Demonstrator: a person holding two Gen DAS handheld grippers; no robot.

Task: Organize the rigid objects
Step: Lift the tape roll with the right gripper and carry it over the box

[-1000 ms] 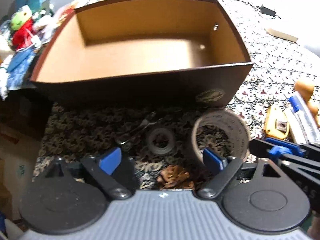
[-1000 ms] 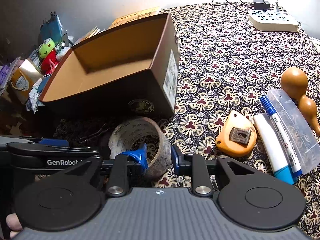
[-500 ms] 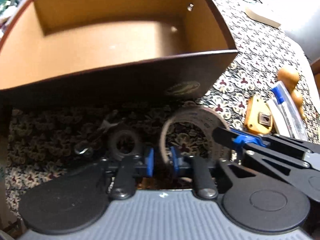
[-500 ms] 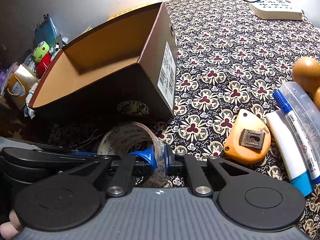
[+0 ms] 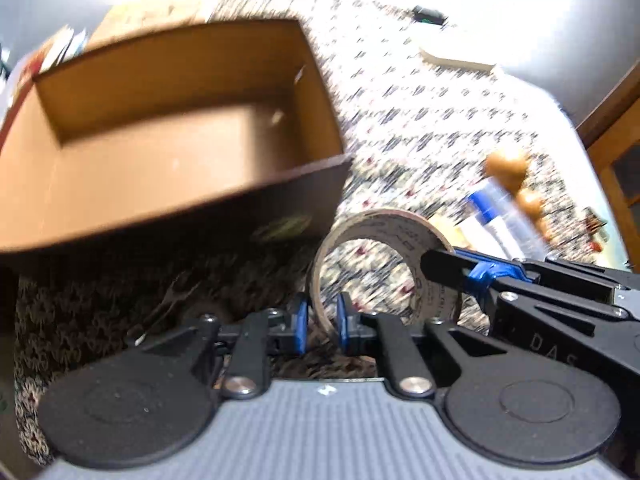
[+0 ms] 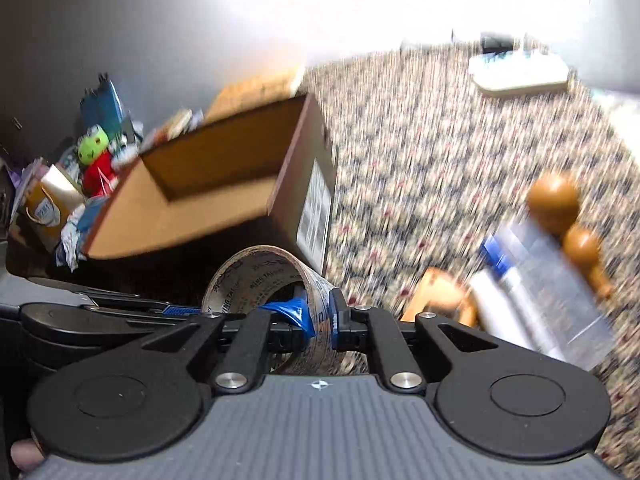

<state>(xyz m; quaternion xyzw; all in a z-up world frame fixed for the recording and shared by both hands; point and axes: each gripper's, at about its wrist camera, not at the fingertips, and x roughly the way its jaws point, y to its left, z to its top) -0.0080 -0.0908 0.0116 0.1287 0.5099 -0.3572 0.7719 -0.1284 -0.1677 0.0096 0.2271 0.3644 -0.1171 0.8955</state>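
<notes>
My left tongs (image 5: 322,324) and right tongs (image 6: 320,318) each clamp the wall of the tape roll (image 5: 380,240), which stands on edge between them. The open cardboard box (image 5: 180,128) lies ahead-left of both tongs on the patterned surface (image 6: 420,140).

Both views are smeared by motion: the patterned cloth (image 6: 420,152) ahead of the tongs is streaks, and the pen (image 6: 516,264) and wooden gourd (image 6: 560,208) to their right are blurred. The box (image 5: 168,148) runs off the left edge. The box label (image 6: 316,216) cannot be read.
</notes>
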